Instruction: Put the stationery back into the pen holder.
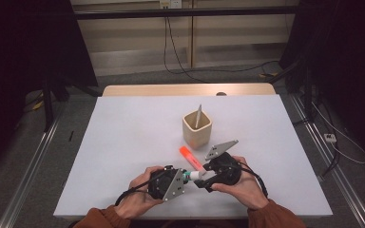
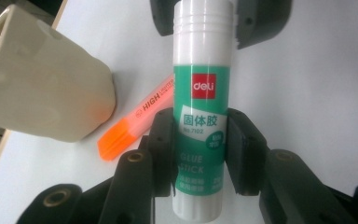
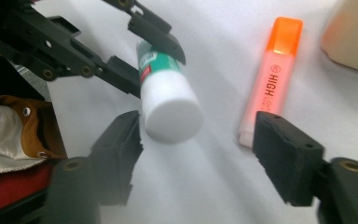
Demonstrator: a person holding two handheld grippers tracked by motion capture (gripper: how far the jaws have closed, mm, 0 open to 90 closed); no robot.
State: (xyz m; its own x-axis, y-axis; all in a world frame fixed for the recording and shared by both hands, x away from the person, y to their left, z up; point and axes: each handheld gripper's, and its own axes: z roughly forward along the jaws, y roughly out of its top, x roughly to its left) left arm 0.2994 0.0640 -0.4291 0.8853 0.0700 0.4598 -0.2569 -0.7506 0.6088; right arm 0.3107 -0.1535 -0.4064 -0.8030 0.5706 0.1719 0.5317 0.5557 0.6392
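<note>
Fingers of left gripper clamp the glue stick round its green body; right gripper jaws stand apart w/ the white cap end between, not pressing. Stick hangs just above the table, near highlighter & cup. Looks like handover or cap-pull step; next: right closes on cap. Long axis runs gripper to gripper, roughly level, cap toward right

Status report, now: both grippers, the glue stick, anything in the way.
Left gripper shut on glue stick. Right gripper open, jaws either side of its white cap end. Orange highlighter lies beside; cream holder stands beyond, clear.
</note>
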